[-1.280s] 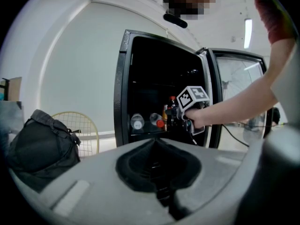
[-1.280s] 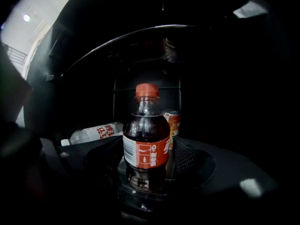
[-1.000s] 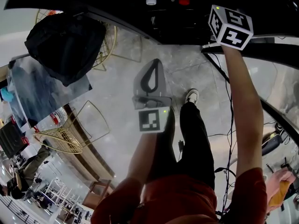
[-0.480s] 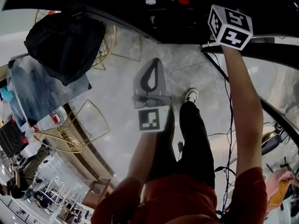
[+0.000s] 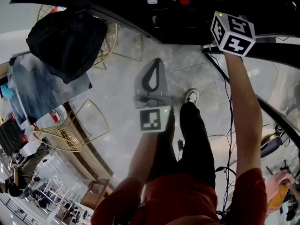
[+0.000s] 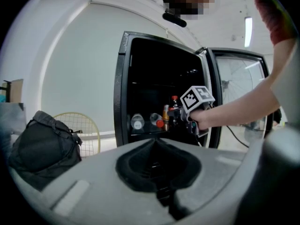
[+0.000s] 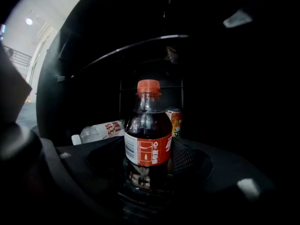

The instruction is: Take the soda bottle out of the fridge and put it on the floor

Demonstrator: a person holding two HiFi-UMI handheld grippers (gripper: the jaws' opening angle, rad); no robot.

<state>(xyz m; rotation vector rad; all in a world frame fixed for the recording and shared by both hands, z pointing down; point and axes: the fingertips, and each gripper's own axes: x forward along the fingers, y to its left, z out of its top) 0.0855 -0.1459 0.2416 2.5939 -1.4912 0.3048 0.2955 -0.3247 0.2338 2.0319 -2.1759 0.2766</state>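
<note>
Still deep in the black fridge (image 6: pixel 122 93), the right gripper (image 7: pixel 150 182) hugs the dark, red-capped plastic soda bottle (image 7: pixel 147 149), so pulling it out comes next.

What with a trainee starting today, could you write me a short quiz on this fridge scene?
1. True or false: the left tongs hold a can.
2. What stands between the right tongs? A) a racket B) the soda bottle C) nothing
3. Fill in: the fridge door stands ____.
Key: 1 false; 2 B; 3 open.
</note>
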